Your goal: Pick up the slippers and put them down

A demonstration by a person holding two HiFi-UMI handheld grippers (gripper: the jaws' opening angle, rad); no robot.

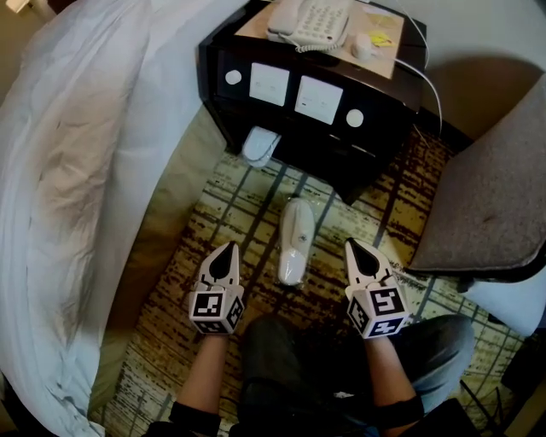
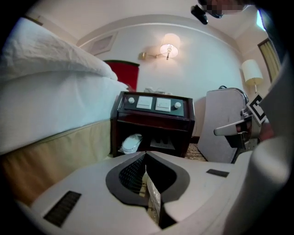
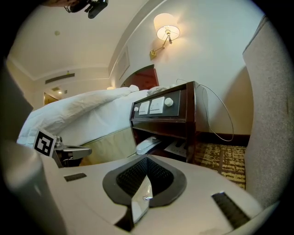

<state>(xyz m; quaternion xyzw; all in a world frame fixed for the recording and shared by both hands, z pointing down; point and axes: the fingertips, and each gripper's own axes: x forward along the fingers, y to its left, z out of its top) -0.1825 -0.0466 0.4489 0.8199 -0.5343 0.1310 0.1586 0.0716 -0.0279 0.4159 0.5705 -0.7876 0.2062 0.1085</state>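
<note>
So — L gripper (image 1: 226, 247) & R gripper (image 1: 351, 245) shut, empty; oblong white wrapped slipper (image 1: 295, 237) betw. them.

The left gripper (image 1: 226, 247) and right gripper (image 1: 351, 245) are held side by side, well apart, both pointing forward and tilted downward. The jaws of each are closed together. The left forearm (image 1: 205, 371) and right forearm (image 1: 386, 375) run back toward the body.

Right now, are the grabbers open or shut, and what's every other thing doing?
left gripper: shut.
right gripper: shut.
near slipper: wrapped, lying on the carpet, untouched.
far slipper: wrapped, on the nightstand bottom shelf.
wall lamp: lit.
phone: handset on its cradle.
</note>
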